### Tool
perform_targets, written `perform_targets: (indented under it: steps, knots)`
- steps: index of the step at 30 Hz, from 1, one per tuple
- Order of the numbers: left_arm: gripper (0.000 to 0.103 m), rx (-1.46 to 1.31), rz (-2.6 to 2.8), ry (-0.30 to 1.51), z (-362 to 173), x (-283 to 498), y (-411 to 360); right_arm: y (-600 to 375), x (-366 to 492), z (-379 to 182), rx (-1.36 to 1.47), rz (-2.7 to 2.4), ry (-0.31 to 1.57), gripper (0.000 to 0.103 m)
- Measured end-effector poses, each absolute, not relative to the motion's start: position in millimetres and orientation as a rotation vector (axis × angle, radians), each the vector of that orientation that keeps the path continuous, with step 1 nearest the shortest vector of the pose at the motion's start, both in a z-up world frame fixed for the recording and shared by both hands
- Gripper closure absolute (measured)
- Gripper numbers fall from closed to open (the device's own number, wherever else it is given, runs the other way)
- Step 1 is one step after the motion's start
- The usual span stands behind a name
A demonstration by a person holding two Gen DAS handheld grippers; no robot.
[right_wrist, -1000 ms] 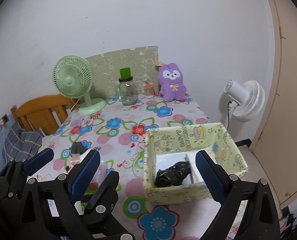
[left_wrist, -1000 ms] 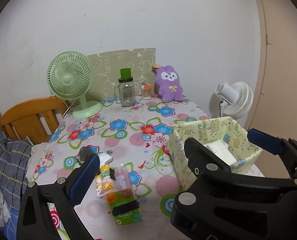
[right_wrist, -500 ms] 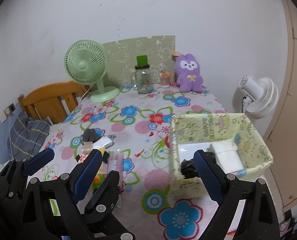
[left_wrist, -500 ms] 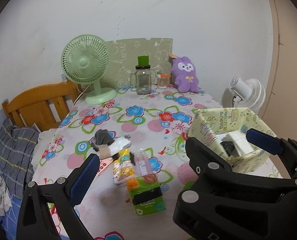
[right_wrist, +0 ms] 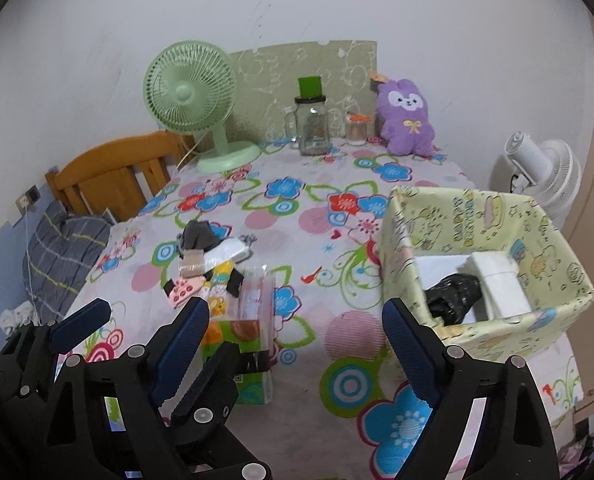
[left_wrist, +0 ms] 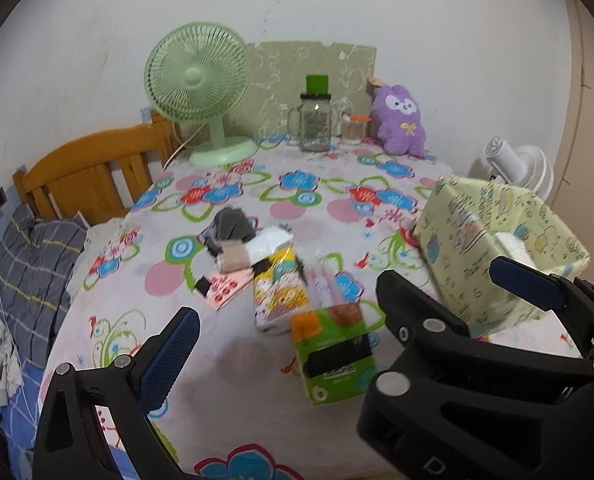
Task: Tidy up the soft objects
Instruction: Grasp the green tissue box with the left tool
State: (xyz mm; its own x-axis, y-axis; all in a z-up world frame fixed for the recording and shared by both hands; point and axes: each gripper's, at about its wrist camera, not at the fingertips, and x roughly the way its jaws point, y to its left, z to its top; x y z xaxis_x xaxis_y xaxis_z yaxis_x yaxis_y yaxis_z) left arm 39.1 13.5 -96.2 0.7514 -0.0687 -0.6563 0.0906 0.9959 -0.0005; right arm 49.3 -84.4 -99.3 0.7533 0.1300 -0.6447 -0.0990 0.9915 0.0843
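green tissue pack (left_wrist: 333, 354): on the table (left_wrist: 233, 392) just ahead of my left gripper (left_wrist: 337, 308), long axis running away from me
left gripper: open, empty
right gripper (right_wrist: 297, 336): open, its jaws have just been closing, nothing between them
nearer: the left
box (right_wrist: 553, 248): to my right
hidden: pack's near end, behind the left gripper in the right view

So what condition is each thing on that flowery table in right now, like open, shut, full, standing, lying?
Yellow fabric box: upright, open-topped, holding a black bundle and white folded items.
Green tissue pack: lying flat on the table.
Pile of small soft items: loose on the table, outside the box.
Green fan: standing upright.
Glass jar: upright, lid on.
Purple plush: sitting upright by the wall.
Left gripper: open, empty.
Right gripper: open, empty, jaws just been closing.
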Motion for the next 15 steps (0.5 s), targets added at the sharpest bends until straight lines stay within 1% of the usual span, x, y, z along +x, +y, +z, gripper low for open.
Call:
perform_targets:
  steps: [2, 10, 13, 15]
  knots:
    - [0.001, 0.026, -0.083, 0.731, -103.6, 39.7, 17.2, -81.2, 50.0, -105.2, 0.035, 0.135, 0.72, 0.018]
    - [0.001, 0.002, -0.088, 0.767, -123.0, 43.8, 21.5, -76.2, 56.4, -128.9, 0.039, 0.15, 0.762, 0.02]
    - [0.001, -0.008, -0.091, 0.784, -131.3, 45.9, 21.1, -76.4, 58.1, -134.8, 0.041, 0.151, 0.763, 0.024]
    - [0.001, -0.011, -0.092, 0.799, -135.9, 47.2, 19.8, -77.1, 59.8, -140.4, 0.042, 0.15, 0.774, 0.025]
